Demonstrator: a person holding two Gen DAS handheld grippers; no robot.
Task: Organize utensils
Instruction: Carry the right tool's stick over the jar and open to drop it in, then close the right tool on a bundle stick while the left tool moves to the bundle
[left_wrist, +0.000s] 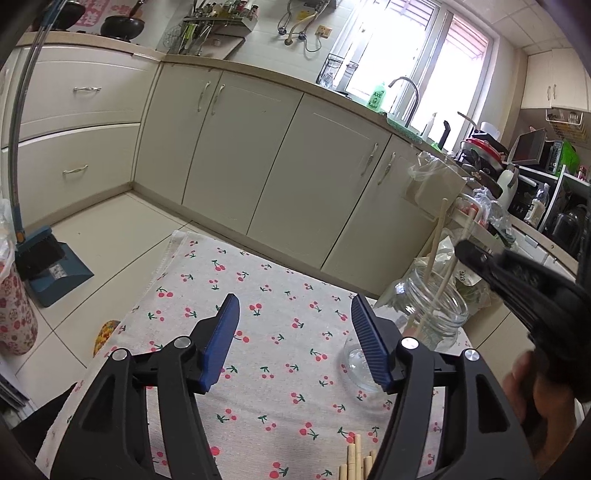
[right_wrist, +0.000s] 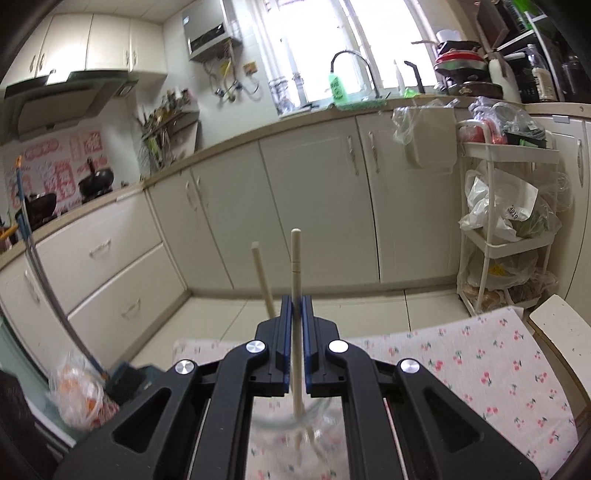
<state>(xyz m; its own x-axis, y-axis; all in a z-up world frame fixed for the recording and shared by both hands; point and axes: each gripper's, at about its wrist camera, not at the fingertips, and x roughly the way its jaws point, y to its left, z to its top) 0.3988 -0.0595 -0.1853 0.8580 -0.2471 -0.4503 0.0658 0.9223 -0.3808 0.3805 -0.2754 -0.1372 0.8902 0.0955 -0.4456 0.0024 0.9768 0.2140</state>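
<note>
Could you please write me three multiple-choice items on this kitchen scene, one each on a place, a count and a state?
1. Where does the glass jar stand?
A. on the cherry-print cloth
B. on the floor
C. in the sink

2. How many chopsticks stick up out of the jar?
A. none
B. two
C. five

3. How do the right gripper's jaws stand?
A. wide open, nothing between them
B. shut on a spoon
C. shut on a chopstick

Key: 1 A, the jar sits at the cloth's far right edge in the left wrist view. 2 B, two pale sticks rise from it in both views. 3 C, the blue pads clamp one upright chopstick in the right wrist view.
</note>
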